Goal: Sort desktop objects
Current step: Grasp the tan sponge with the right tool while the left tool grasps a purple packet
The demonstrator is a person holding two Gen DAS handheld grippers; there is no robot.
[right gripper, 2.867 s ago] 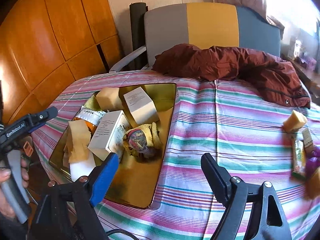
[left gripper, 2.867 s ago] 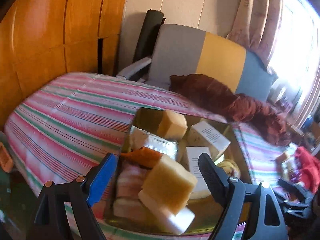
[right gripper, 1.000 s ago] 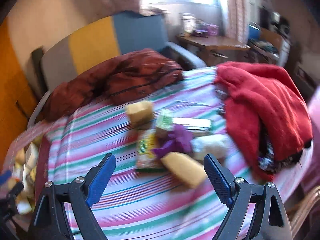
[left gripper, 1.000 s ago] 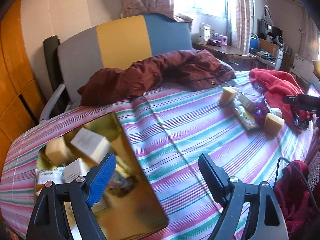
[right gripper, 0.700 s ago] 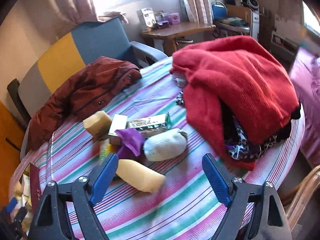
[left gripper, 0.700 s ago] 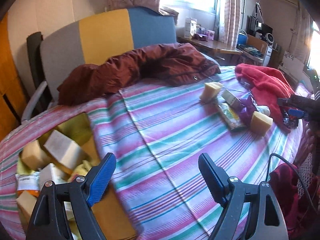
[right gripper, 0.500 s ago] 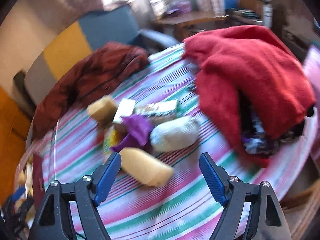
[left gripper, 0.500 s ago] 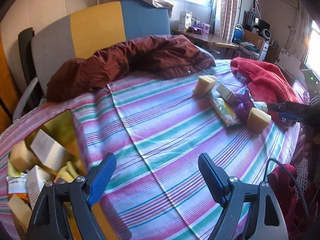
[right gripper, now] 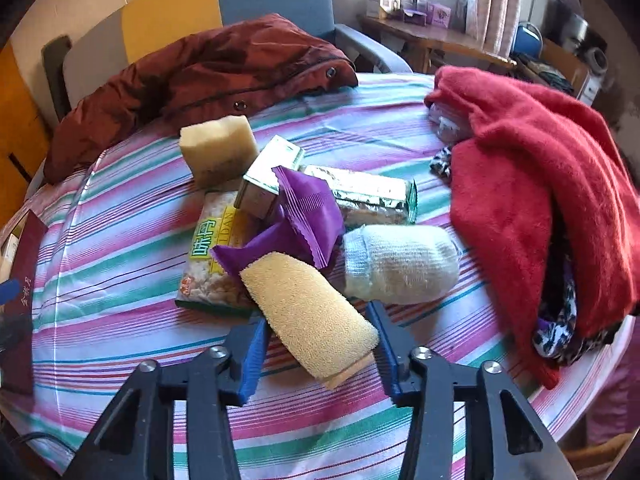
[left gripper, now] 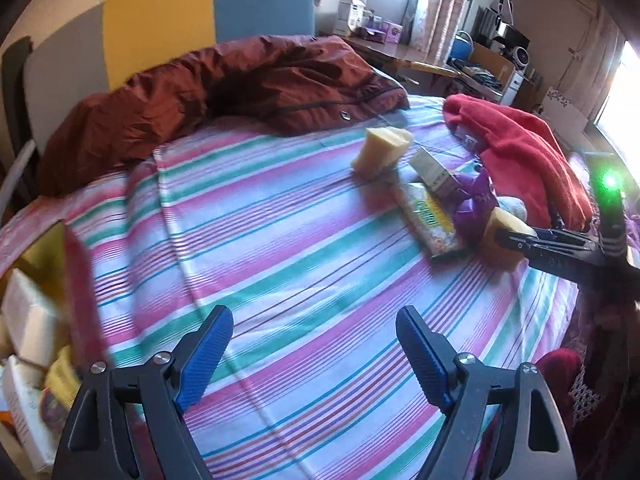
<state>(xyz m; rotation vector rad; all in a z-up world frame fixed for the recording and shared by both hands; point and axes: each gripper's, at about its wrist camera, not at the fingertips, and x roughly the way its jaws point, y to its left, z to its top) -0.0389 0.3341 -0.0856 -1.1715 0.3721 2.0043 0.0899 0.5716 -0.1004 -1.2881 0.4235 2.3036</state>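
Note:
My right gripper (right gripper: 318, 344) is closed around a yellow sponge (right gripper: 308, 312) lying on the striped tablecloth; both pads touch its sides. Behind it lie a purple wrapper (right gripper: 304, 212), a white sock roll (right gripper: 400, 264), a snack packet (right gripper: 212, 248), a small box (right gripper: 268, 176), a foil packet (right gripper: 364, 194) and a second sponge (right gripper: 218, 150). My left gripper (left gripper: 316, 356) is open and empty above the bare cloth. The left wrist view shows the same pile (left gripper: 432, 200) at the far right, with the right gripper (left gripper: 560, 248) at it.
A gold tray (left gripper: 44, 252) holding boxes and sponges sits at the table's left edge. A maroon jacket (right gripper: 208, 72) lies at the back and a red sweater (right gripper: 540, 184) on the right. A chair (left gripper: 160, 32) stands behind the table.
My right gripper has swung from the tray to the pile and closed its jaws onto the yellow sponge. My left gripper has turned away from the tray toward the table's middle.

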